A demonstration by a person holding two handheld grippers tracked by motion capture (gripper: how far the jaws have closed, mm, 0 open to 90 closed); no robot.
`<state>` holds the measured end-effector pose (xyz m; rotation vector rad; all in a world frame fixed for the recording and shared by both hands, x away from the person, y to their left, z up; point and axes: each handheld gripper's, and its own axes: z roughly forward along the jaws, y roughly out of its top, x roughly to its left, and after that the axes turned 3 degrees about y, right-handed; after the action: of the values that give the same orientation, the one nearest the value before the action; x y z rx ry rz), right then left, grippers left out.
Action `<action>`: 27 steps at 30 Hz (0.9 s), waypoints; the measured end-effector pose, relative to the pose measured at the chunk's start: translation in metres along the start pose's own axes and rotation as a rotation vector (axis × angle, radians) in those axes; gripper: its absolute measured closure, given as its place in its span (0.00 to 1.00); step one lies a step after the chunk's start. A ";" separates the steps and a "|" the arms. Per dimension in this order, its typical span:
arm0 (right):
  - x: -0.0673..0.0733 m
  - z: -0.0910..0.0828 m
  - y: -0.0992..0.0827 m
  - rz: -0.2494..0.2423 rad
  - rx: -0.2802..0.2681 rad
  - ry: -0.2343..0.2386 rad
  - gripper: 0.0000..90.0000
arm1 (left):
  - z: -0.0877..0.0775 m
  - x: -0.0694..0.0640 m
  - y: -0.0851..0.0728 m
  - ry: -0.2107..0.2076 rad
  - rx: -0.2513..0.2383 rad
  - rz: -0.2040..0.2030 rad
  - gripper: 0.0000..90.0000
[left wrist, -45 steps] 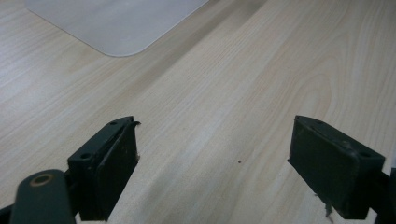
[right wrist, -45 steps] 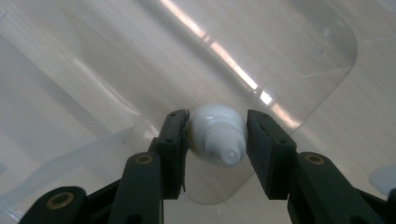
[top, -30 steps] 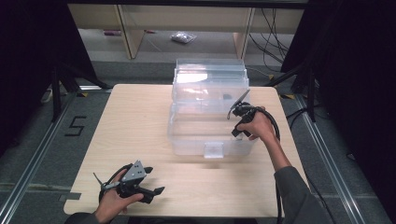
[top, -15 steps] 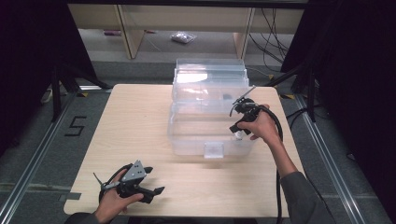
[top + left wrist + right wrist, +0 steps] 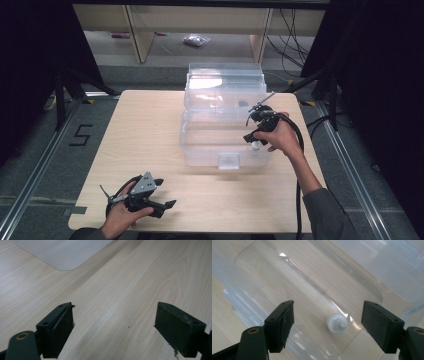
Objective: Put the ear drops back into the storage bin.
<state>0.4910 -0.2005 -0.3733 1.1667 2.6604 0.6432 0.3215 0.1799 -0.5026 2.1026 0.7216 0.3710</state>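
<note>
A clear plastic box (image 5: 225, 150) stands mid-table with its lid (image 5: 225, 82) raised behind it. My right gripper (image 5: 252, 139) hangs over the box's right side, tilted down into it. In the right gripper view its jaws are wide open (image 5: 327, 325) above a small white round piece (image 5: 336, 324) lying on the box floor, and they touch nothing. My left gripper (image 5: 165, 194) rests low at the table's front left. It is open (image 5: 115, 330) over bare wood, with nothing between its jaws.
The light wooden table (image 5: 145, 130) has free room left of the box. A pale flat shape with a rounded corner (image 5: 62, 252) lies ahead of the left gripper. Shelving (image 5: 140, 35) and cables (image 5: 292, 35) stand beyond the far edge.
My right gripper has shifted only slightly over the box's right side. The left gripper has stayed in place.
</note>
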 end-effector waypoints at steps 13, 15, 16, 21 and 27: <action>0.013 -0.004 -0.004 -0.033 -0.043 0.021 0.31 | 0.000 0.000 0.000 0.000 -0.001 -0.001 0.17; 0.016 -0.005 -0.005 -0.026 -0.047 0.035 0.31 | 0.000 0.000 0.000 0.000 0.000 -0.002 0.16; 0.019 -0.007 -0.006 -0.026 -0.055 0.041 0.31 | 0.000 0.000 0.000 0.001 0.006 -0.001 0.17; 0.023 -0.010 -0.009 -0.042 -0.082 0.041 0.30 | 0.000 0.000 0.000 0.000 0.004 -0.002 0.16; 0.026 -0.012 -0.014 -0.033 -0.101 0.041 0.30 | 0.000 -0.001 0.000 -0.002 0.000 -0.009 0.17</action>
<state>0.4599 -0.1936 -0.3683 1.0925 2.6406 0.7935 0.3212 0.1796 -0.5028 2.0991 0.7294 0.3644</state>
